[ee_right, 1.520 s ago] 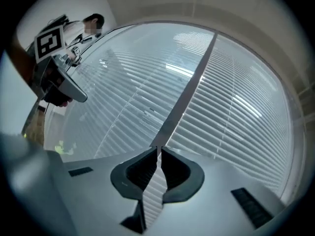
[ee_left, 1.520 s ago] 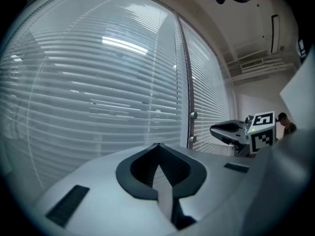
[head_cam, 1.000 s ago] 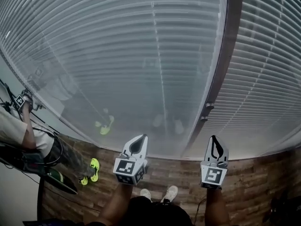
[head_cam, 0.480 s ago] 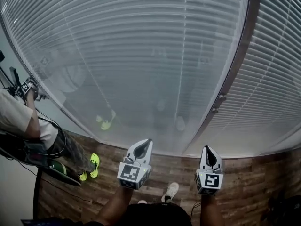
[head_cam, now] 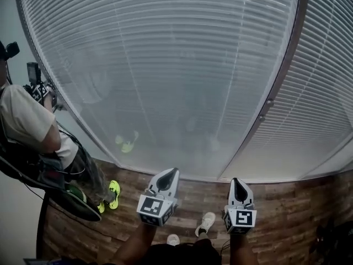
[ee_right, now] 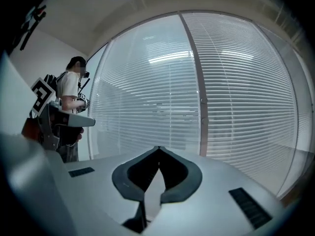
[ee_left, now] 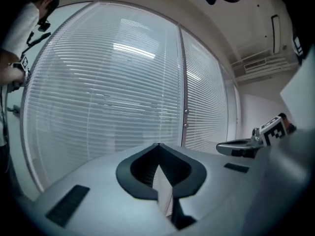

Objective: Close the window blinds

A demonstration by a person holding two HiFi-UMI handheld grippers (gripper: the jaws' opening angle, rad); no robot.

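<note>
In the head view, the window blinds hung full length over both panes, one broad panel left of the dark window post and a narrower one right of it, reaching down to the wooden floor. The left gripper and the right gripper were held side by side below the foot of the post, tips pointing at the blinds but well apart from them. A second person stood far left of the post, at the edge of the left panel, in yellow-green shoes.

In the left gripper view, the left gripper had its jaws pressed together at the tips with nothing between them. It faced the panel left of the post; the slats looked flat and pale – whether they were turned fully shut was hard to judge through the glare. The right gripper showed low, right of the post.

In the right gripper view, the right gripper likewise had its jaws closed tip to tip – empty. It pointed just left of the post, blinds on both sides. Far left of the post were the left gripper and the second person
</note>
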